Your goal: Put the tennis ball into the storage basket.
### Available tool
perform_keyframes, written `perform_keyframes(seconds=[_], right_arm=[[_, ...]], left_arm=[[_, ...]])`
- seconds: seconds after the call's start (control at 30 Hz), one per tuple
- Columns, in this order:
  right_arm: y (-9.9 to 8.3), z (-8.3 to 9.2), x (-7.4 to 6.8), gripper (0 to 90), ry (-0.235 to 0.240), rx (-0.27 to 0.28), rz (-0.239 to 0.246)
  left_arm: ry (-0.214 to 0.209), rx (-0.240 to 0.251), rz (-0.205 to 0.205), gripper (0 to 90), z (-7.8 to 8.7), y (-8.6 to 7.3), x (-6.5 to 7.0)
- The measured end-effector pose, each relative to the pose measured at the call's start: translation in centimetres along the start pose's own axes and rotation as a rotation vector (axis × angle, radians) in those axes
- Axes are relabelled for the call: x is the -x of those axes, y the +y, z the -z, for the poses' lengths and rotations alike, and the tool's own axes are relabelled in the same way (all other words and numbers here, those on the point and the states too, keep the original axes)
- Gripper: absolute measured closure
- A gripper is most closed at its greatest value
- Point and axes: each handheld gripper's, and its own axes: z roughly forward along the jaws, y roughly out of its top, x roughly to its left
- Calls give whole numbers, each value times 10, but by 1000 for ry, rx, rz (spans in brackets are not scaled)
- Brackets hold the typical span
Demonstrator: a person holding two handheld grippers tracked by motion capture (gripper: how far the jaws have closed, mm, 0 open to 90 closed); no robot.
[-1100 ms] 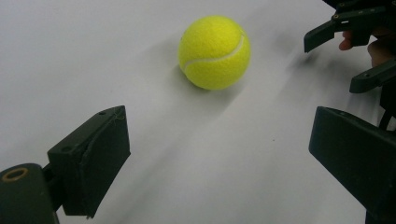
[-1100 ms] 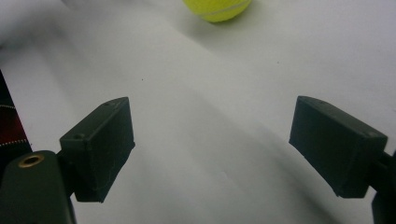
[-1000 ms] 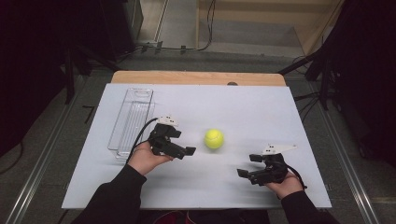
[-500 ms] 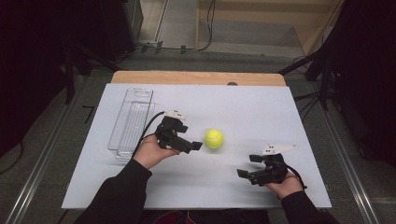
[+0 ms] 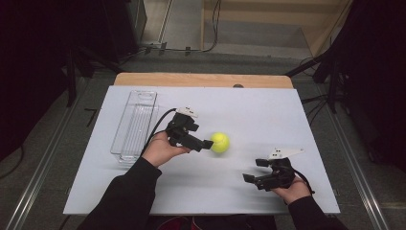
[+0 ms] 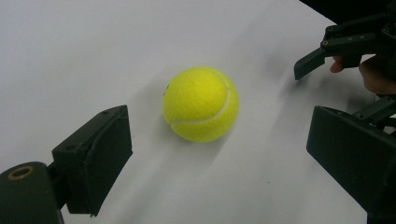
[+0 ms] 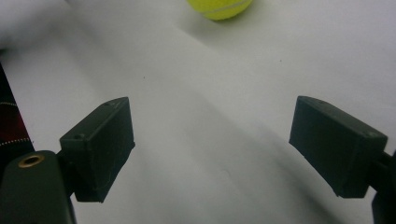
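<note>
Advanced toward the ball since the earlier frame, left tongs point(image 5: 207, 143) stand apart, jaws just narrowing on nothing, one tennis ball point(image 5: 219, 142) just ahead mid-desk point(image 5: 268, 115); right tongs point(image 5: 253, 170) idle, apart; one clear tray point(image 5: 135, 125) far left; approach step, next: straddle, close.

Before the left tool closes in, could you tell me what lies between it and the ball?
Nothing: in the left gripper view, bare white table separates the left tool from the ball.
</note>
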Motion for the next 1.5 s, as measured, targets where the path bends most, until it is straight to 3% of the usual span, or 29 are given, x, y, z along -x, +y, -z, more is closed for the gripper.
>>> perform_keyframes(seconds=[0.87, 1.27, 1.5], right_arm=[[-1, 2, 1, 120, 3, 4, 2], [-1, 2, 1, 120, 4, 4, 3], [-2, 3, 1, 120, 4, 4, 5]], left_arm=[[-6, -3, -28, 69, -30, 34, -5], [-12, 11, -15, 70, -47, 42, -4], [15, 6, -36, 69, -56, 40, -1]])
